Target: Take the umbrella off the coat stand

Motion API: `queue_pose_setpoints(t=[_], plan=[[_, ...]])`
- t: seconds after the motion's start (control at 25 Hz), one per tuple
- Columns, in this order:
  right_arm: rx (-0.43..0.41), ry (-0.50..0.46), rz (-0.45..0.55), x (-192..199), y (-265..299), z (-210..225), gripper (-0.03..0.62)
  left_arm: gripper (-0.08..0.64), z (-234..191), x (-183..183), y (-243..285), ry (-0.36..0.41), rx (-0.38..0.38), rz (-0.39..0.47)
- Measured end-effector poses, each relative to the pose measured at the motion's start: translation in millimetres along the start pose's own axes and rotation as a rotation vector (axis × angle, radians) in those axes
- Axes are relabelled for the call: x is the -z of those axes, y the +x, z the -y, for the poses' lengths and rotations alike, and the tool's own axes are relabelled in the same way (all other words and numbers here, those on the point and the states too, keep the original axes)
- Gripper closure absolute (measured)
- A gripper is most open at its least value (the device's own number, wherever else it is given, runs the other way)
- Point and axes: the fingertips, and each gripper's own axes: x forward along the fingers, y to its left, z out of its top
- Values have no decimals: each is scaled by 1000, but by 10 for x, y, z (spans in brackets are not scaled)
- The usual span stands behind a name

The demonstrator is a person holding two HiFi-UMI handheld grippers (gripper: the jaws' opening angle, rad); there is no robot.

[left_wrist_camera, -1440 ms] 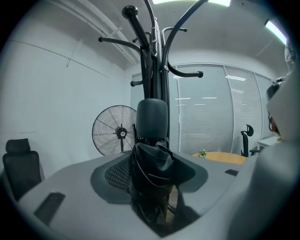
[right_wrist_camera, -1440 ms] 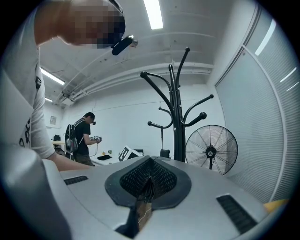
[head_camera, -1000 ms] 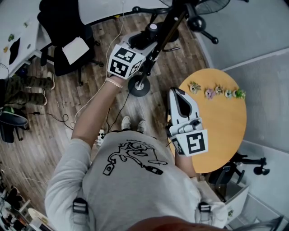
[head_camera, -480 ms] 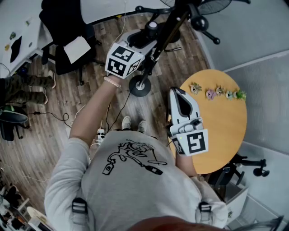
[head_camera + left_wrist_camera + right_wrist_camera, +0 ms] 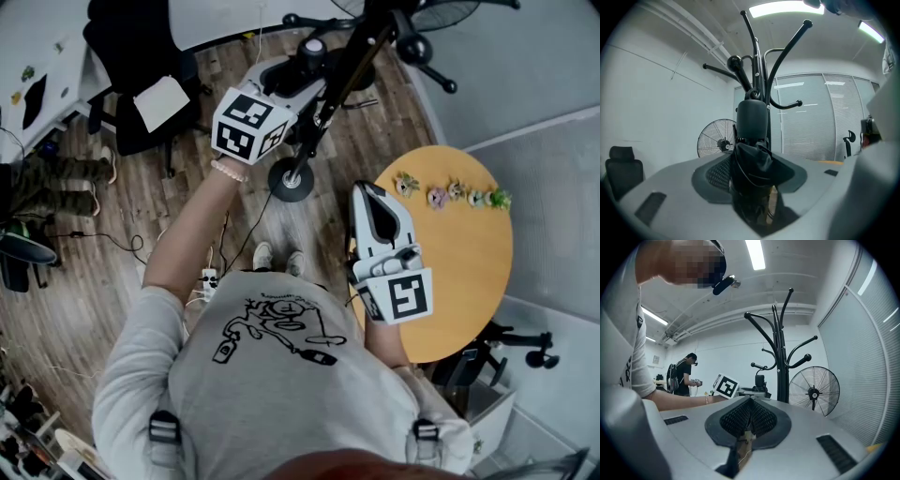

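Note:
A black folded umbrella [image 5: 753, 136] stands upright between the jaws of my left gripper [image 5: 752, 187], which is shut on its bunched fabric. Its cylindrical handle rises just in front of the black coat stand [image 5: 761, 70], whose curved hooks spread above it. In the head view my left gripper [image 5: 302, 73] sits high beside the stand's pole [image 5: 330, 94], with the umbrella's handle end [image 5: 312, 47] showing at its tip. My right gripper [image 5: 367, 195] hovers near the edge of the round table, shut with nothing in it; its mesh pads [image 5: 740, 416] meet.
A round wooden table [image 5: 469, 262] with a row of small plants [image 5: 450, 190] lies to the right. The stand's round base [image 5: 289, 180] sits on the wooden floor. An office chair [image 5: 141, 75], floor cables [image 5: 187, 216], a standing fan [image 5: 814, 391] and another person [image 5: 686, 373] are nearby.
My left gripper has risen a little with the umbrella, moving toward the top of the head view. My right gripper has stayed still.

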Motion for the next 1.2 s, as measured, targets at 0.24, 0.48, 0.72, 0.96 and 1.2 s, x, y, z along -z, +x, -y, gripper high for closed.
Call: queue_pose_setpoints(t=[0.24,0.48,0.72,0.96,1.2], plan=[[-1,-6,2,8,12,4,578,337,-58,-83,-93,6,-15,28],[-9,-4,-5,9,32,-17,578,337,-80,-153,-207,15,-25,47],[-14,1,3,8,48,-20,578,337,-100,-215,-310,16,-36,69],[-17,-2,3,-10,65,-40,578,337,-133,-306,-437,-7,-44,98],[-19,-3,6,-18,77,-45,578,337,-187,-341,-521,-24,-54,112]])
